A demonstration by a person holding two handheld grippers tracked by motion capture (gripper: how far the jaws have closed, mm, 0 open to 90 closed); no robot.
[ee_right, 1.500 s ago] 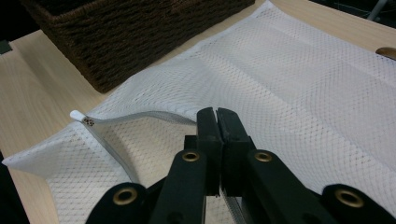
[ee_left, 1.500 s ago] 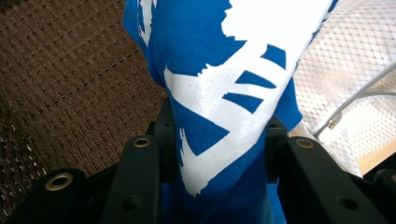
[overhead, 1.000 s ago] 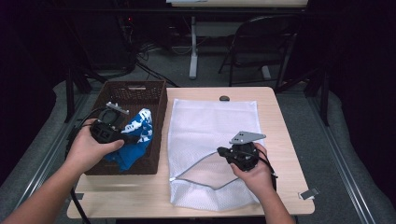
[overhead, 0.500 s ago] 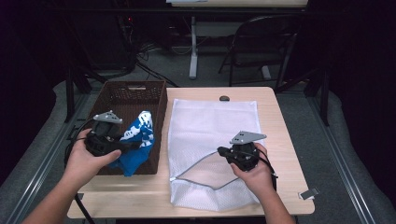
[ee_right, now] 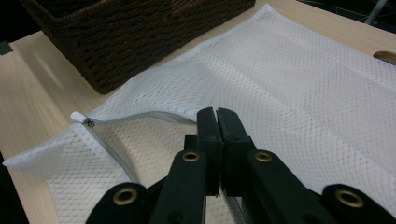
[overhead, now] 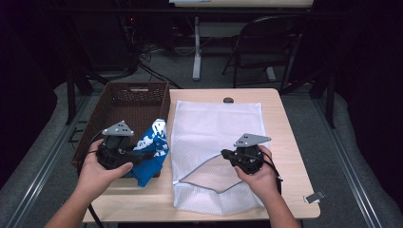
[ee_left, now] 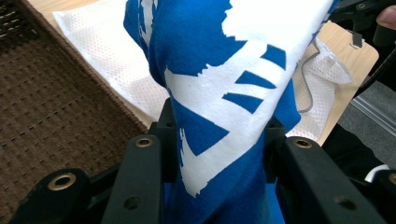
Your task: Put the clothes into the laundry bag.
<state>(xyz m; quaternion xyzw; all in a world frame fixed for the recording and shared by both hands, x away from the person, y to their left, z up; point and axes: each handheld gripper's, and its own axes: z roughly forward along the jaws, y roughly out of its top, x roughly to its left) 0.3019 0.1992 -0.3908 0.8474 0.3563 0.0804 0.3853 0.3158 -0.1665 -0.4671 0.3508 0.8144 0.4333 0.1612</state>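
The left gripper (overhead: 142, 156), fingers grasping the blue cloth (overhead: 151, 152), has carried it from the basket (overhead: 119, 102) toward the mesh bag (overhead: 214, 128); the right gripper (overhead: 227, 154) pinches the bag's edge, ready for loading.

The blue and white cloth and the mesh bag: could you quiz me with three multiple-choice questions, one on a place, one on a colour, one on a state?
1. Where does the wicker basket stand?
A. left of the mesh bag
B. on top of the bag
C. on the floor

2. What colours is the cloth in the left gripper?
A. red and black
B. blue and white
C. plain grey

3. How is the bag's zipper?
A. fully closed
B. torn off
C. partly open

Answers:
1 A, the high view shows the basket beside the bag's left edge.
2 B, the left gripper view shows white print on blue.
3 C, the opening gapes where the right gripper pinches its edge.
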